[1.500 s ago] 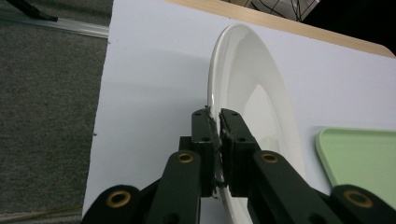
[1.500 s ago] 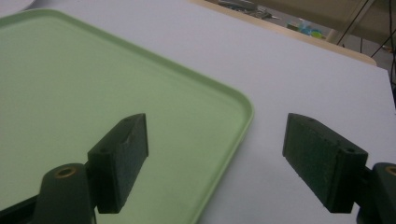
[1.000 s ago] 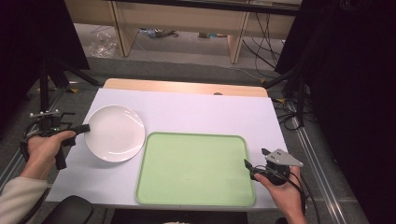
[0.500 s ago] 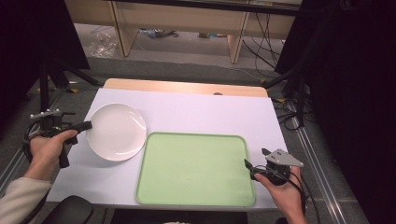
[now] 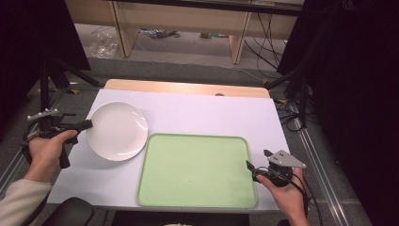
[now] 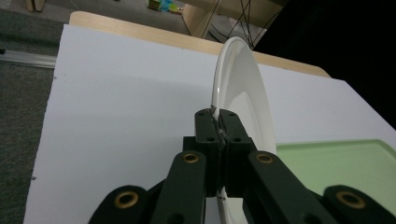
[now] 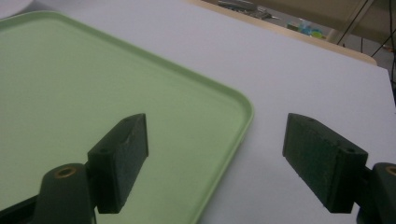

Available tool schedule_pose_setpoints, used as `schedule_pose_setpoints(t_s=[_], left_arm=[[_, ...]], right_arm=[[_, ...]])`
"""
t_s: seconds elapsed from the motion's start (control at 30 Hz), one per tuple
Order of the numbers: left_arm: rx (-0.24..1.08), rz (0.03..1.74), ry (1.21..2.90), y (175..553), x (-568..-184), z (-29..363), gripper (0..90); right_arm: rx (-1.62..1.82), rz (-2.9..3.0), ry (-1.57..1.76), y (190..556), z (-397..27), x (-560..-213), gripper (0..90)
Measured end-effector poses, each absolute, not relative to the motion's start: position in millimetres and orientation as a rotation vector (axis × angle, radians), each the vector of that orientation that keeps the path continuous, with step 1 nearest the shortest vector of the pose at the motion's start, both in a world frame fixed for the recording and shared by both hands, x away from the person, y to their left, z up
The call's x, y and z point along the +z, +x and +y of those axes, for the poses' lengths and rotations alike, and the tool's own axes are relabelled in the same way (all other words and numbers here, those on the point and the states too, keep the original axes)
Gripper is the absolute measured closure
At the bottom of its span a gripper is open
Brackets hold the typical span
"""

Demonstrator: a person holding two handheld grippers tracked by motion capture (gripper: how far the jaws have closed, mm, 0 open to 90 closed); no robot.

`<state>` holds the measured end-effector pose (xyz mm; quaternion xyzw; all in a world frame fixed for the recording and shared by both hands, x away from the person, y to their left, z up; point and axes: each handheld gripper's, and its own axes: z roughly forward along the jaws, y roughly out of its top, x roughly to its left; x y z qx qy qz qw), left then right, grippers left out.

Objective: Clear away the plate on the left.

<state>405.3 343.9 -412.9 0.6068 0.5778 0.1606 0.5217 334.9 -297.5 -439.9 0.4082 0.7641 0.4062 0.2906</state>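
The white plate [image 5: 117,130] has slid a little closer to the green tray [image 5: 196,170] since a second ago. The left gripper [image 6: 218,126] is clamped on its near rim; landing it on the tray remains. The right gripper [image 7: 215,158] waits agape over the tray's corner.

overhead cam fwd-down; gripper cams close-up

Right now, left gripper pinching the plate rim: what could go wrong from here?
1. The left gripper grips the white plate by a thin strip of rim; the smooth plate could slip or pivot out when lifted.
2. The plate sits close beside the green tray; swinging it over could clip the tray's raised edge.
3. The right gripper waits open across the tray's corner, and could nudge it.
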Motion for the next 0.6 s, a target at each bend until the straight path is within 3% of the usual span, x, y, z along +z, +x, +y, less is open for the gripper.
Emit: schedule_pose_setpoints(t_s=[0.6], left_arm=[[0.441, 1.278, 1.458, 399.3, -393.2, 330.7, 87.5]], right_arm=[[1.082, 2.036, 1.088, 334.7, -297.4, -439.8, 23.2]])
